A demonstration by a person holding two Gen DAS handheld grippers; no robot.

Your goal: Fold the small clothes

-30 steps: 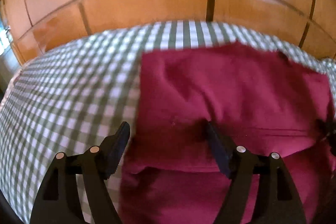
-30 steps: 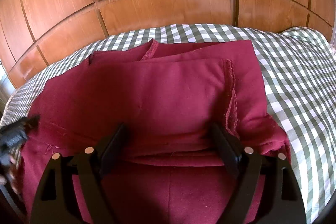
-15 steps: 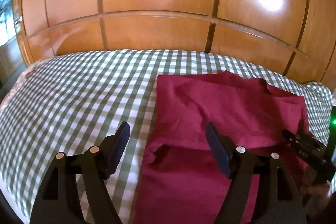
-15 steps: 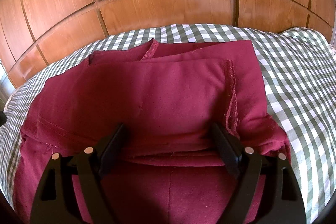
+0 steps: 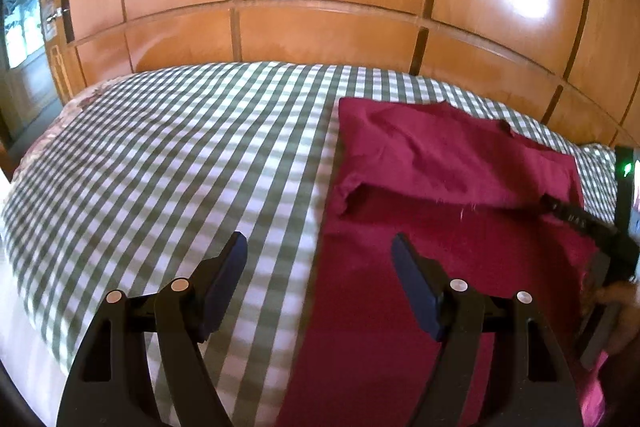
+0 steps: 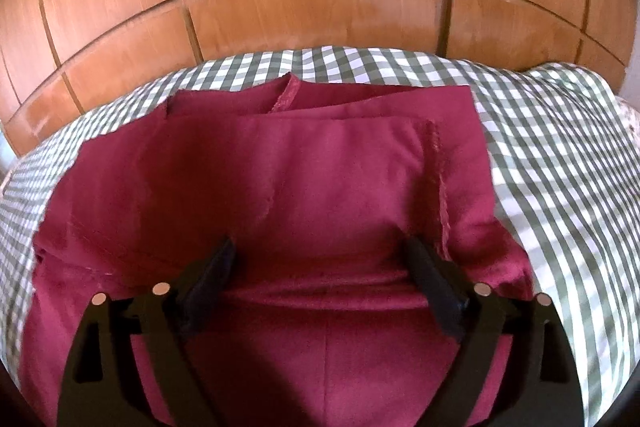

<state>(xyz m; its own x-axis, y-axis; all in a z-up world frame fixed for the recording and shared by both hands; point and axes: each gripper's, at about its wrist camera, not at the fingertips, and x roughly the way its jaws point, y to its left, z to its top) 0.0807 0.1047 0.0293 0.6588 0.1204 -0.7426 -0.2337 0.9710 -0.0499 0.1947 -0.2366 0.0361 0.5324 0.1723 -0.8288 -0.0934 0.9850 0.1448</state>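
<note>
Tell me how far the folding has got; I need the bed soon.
Done: the maroon garment lies on the checked bedspread with an upper layer already folded over. In hand: nothing; the right gripper has just been opening above the fold, and the left gripper is open, off the cloth's edge. Left: probably further folds.

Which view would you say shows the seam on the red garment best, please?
The right wrist view: the seam runs down the folded layer near the frame centre, stitching visible. The left wrist view shows the garment from its left side, folded, but no such seam can be made out there.
</note>
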